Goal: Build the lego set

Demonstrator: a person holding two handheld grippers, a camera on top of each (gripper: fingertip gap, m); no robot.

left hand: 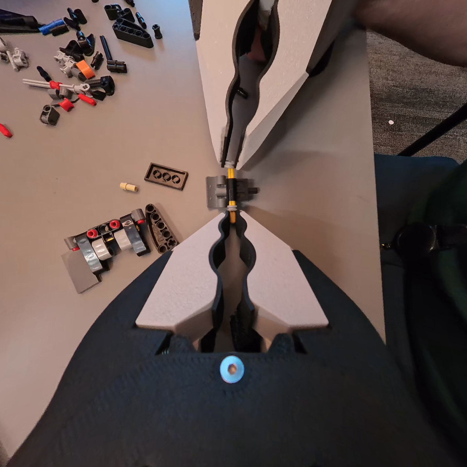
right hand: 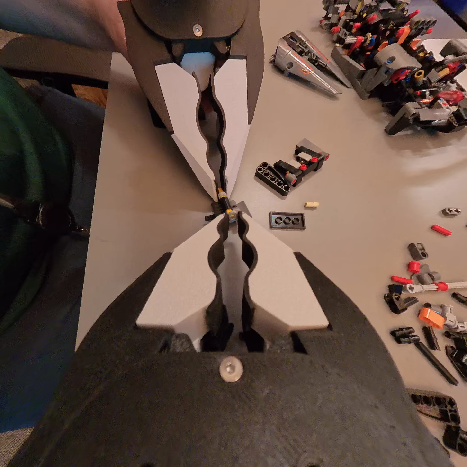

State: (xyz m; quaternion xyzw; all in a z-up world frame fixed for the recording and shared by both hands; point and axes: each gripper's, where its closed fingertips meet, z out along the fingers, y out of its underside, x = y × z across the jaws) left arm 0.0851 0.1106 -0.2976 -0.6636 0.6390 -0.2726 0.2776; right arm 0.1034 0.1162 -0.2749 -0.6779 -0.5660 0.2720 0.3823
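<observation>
Lying at nine o'clock of the small assembly (left hand: 231,192) on the desk (left hand: 151,126) are a black plate (left hand: 166,176) and a tan pin (left hand: 128,187). Both grippers meet tip to tip over the desk's near edge, the left gripper (left hand: 232,217) clamped on one end of the assembly's yellow axle (left hand: 230,174). From twelve o'clock the right gripper (left hand: 229,164) pinches the opposite end, holding the assembly between them.
</observation>
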